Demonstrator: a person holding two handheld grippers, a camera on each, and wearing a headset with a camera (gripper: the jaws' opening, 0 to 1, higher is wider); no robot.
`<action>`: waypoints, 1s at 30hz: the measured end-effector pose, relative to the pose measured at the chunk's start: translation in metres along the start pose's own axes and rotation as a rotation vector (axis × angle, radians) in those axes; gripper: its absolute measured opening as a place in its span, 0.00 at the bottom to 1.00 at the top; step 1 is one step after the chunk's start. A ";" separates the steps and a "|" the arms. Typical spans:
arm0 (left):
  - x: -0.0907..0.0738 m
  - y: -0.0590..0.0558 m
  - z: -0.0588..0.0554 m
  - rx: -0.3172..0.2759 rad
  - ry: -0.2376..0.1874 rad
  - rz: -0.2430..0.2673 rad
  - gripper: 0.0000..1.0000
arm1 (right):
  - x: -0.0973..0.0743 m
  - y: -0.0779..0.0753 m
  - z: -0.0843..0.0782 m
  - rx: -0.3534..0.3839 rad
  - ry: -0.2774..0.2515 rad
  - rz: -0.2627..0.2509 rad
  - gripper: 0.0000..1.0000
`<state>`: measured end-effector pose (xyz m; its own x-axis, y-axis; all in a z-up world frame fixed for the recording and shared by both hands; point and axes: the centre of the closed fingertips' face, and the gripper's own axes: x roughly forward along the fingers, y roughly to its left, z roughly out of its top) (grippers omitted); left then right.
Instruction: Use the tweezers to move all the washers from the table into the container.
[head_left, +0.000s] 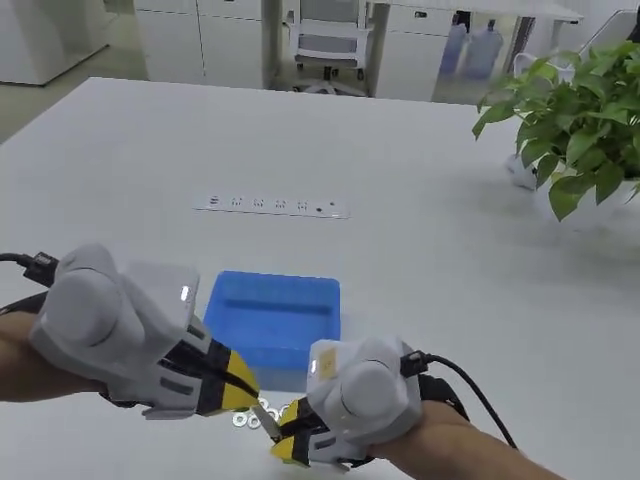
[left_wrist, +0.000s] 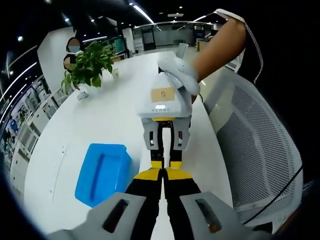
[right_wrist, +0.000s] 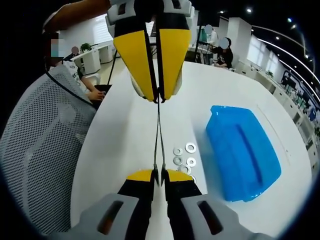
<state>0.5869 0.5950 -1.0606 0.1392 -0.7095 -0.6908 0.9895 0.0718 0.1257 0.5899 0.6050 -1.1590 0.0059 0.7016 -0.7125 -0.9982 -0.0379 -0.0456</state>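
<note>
White office surface (head_left: 420, 250): you hold the tweezers (right_wrist: 159, 135) stretched between both tongs, the left tongs (right_wrist: 159, 97) clamped on one end and the right tongs (right_wrist: 159, 175) clamped on the other. The tweezers' long axis runs from tongs to tongs, alongside the container (right_wrist: 242, 150). Which end carries the tips cannot be told. The washers (right_wrist: 184, 157) lie flat in a small cluster between the tweezers and the container, just beside its wall and seemingly nearer your right tongs. The tips will likely have to swing toward the container.
</note>
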 end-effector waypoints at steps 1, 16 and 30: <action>0.000 0.000 0.001 0.003 -0.002 0.000 0.05 | 0.001 0.000 0.001 0.003 -0.003 -0.002 0.09; 0.016 -0.010 -0.004 0.007 -0.011 -0.045 0.06 | 0.006 0.008 0.000 -0.016 -0.013 0.008 0.09; 0.013 -0.002 -0.003 0.027 -0.011 -0.041 0.06 | 0.004 -0.002 0.006 -0.022 -0.037 -0.018 0.11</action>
<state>0.5864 0.5874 -1.0723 0.0984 -0.7190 -0.6880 0.9929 0.0243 0.1166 0.5912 0.6119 -1.1575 0.0218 0.7280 -0.6852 -0.9964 -0.0400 -0.0742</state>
